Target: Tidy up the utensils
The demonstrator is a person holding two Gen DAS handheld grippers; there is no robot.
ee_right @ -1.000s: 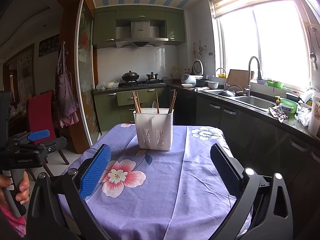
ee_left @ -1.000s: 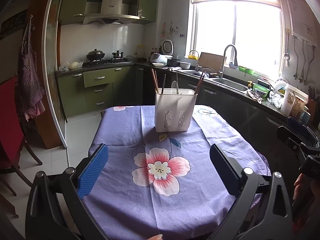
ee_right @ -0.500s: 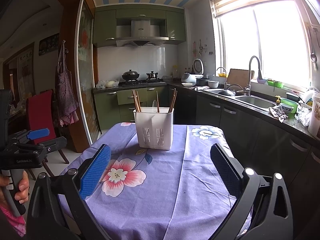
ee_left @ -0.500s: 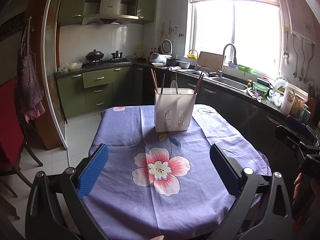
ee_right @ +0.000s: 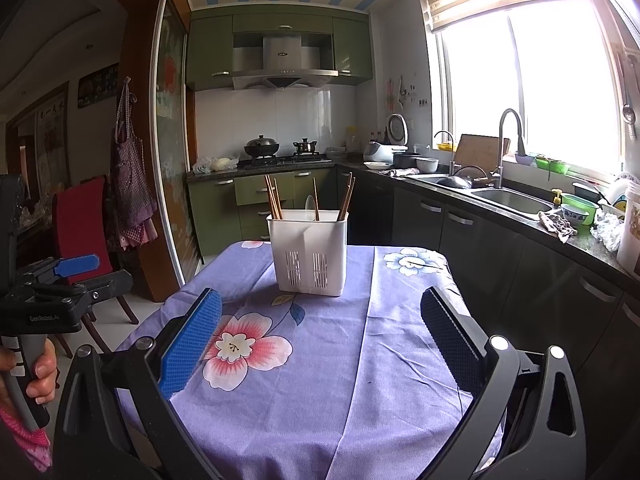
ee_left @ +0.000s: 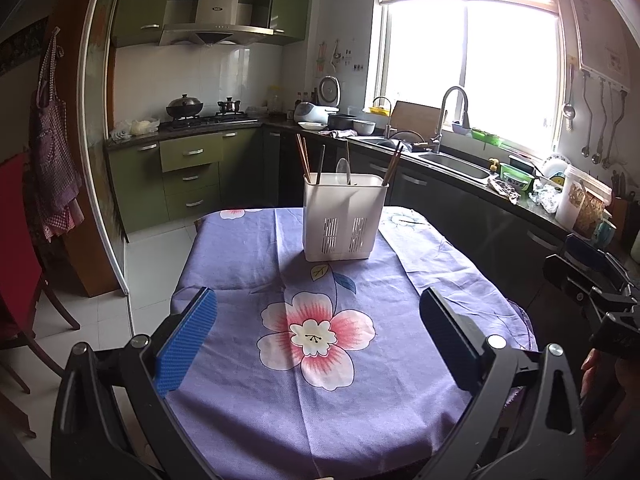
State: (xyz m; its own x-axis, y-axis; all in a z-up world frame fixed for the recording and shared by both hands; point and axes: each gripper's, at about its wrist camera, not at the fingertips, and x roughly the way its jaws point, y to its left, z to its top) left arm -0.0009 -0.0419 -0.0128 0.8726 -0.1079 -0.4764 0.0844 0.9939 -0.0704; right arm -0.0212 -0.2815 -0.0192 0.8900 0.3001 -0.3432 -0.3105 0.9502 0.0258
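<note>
Left gripper (ee_left: 318, 332) and right gripper (ee_right: 320, 330): fingers wide apart, holding nothing, above the purple tablecloth (ee_left: 248, 264). White utensil holder (ee_left: 342, 216) stands upright at the table's far end, chopsticks (ee_right: 274, 198) inside.

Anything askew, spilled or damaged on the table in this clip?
Nothing stands out. The white utensil holder stands upright on the purple floral tablecloth, with chopsticks leaning inside it. The cloth is only lightly creased. Left gripper and right gripper hover with jaws open, empty.
</note>
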